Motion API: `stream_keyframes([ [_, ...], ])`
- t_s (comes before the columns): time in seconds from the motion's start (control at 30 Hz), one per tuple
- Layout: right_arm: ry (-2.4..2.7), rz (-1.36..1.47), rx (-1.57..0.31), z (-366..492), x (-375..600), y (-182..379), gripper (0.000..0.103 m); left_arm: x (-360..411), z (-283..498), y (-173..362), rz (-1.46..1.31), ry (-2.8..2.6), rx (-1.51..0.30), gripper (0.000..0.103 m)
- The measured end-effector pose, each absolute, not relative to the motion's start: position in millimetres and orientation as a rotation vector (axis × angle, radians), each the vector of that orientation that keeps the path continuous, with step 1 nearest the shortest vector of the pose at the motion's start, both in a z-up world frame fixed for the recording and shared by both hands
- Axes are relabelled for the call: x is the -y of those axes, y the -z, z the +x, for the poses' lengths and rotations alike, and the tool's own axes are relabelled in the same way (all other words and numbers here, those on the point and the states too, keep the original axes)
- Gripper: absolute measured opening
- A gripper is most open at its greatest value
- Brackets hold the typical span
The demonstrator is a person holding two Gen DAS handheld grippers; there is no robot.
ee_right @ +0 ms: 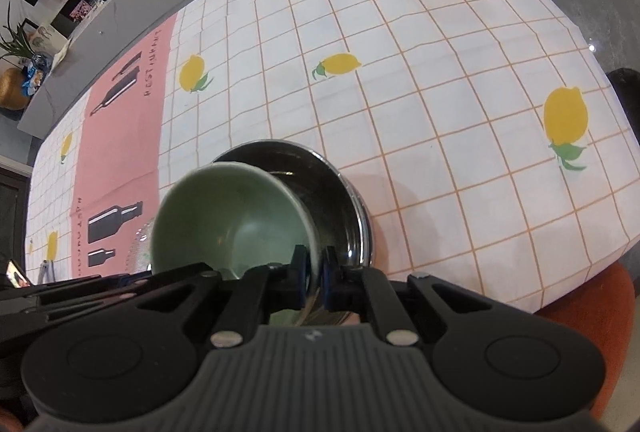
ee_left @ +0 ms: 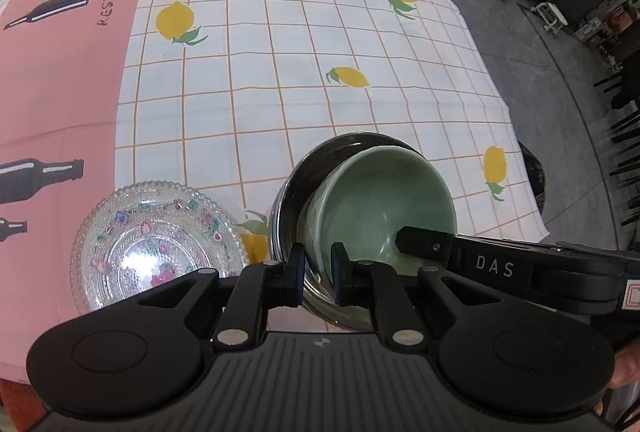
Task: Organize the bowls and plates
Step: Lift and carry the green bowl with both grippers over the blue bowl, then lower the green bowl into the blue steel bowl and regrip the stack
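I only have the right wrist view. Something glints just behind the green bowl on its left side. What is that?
Observer: A clear glass plate with a coloured flower pattern, lying flat on the tablecloth, left of the steel bowl.
Operator: Is it touching the steel bowl?
Observer: No. A strip of cloth with a lemon print shows between them.
Operator: And where are the left tongs?
Observer: The left tongs straddle the near rim, where the green bowl leans in the steel bowl. I cannot tell whether they are clamped.
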State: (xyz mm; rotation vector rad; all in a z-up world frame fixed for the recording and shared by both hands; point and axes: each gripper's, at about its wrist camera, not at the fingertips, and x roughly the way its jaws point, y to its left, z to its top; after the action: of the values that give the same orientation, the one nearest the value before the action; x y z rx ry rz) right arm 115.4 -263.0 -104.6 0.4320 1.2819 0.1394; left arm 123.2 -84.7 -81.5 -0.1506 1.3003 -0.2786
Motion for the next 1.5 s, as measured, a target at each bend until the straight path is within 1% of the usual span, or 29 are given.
stream_keyframes([
  [0.17,-0.143,0.387,-1.283,120,258,106,0.006,89,128,81,-0.106,0.282,-1.315,0.014],
  [0.27,-0.150,0.347,-1.286,122,254,106,0.007,88,132,80,-0.107,0.287,-1.331,0.016],
  [0.33,-0.154,0.343,-1.296,124,253,107,0.008,88,135,80,-0.117,0.309,-1.339,0.029],
  [0.43,-0.164,0.352,-1.316,126,253,111,0.009,87,138,79,-0.132,0.340,-1.349,0.040],
  [0.57,-0.167,0.356,-1.328,127,252,114,0.010,82,142,78,-0.181,0.336,-1.351,0.043],
  [0.67,-0.167,0.347,-1.333,128,250,113,0.009,76,144,73,-0.234,0.341,-1.338,0.049],
  [0.73,-0.160,0.341,-1.346,129,250,115,0.010,72,145,68,-0.255,0.349,-1.325,0.050],
  [0.8,-0.152,0.316,-1.350,131,247,115,0.008,70,145,62,-0.221,0.327,-1.284,0.055],
  [0.83,-0.146,0.294,-1.348,132,244,115,0.006,70,145,59,-0.203,0.312,-1.274,0.055],
  [0.93,-0.140,0.270,-1.345,134,242,115,0.006,65,144,55,-0.219,0.324,-1.248,0.055],
  [1.07,-0.143,0.246,-1.348,135,240,114,0.009,60,141,56,-0.236,0.336,-1.230,0.055],
  [1.2,-0.142,0.229,-1.333,134,239,111,0.009,55,138,58,-0.244,0.324,-1.216,0.055],
  [1.27,-0.149,0.228,-1.331,133,238,108,0.011,52,135,56,-0.247,0.317,-1.200,0.055],
  [1.4,-0.157,0.210,-1.309,129,234,100,0.020,52,128,48,-0.208,0.333,-1.153,0.055],
  [1.43,-0.158,0.206,-1.301,128,233,98,0.027,53,126,46,-0.203,0.339,-1.144,0.055],
  [1.47,-0.157,0.201,-1.291,127,232,94,0.036,53,125,45,-0.200,0.344,-1.136,0.055],
  [1.5,-0.157,0.193,-1.276,126,232,91,0.038,53,124,44,-0.200,0.347,-1.128,0.055],
])
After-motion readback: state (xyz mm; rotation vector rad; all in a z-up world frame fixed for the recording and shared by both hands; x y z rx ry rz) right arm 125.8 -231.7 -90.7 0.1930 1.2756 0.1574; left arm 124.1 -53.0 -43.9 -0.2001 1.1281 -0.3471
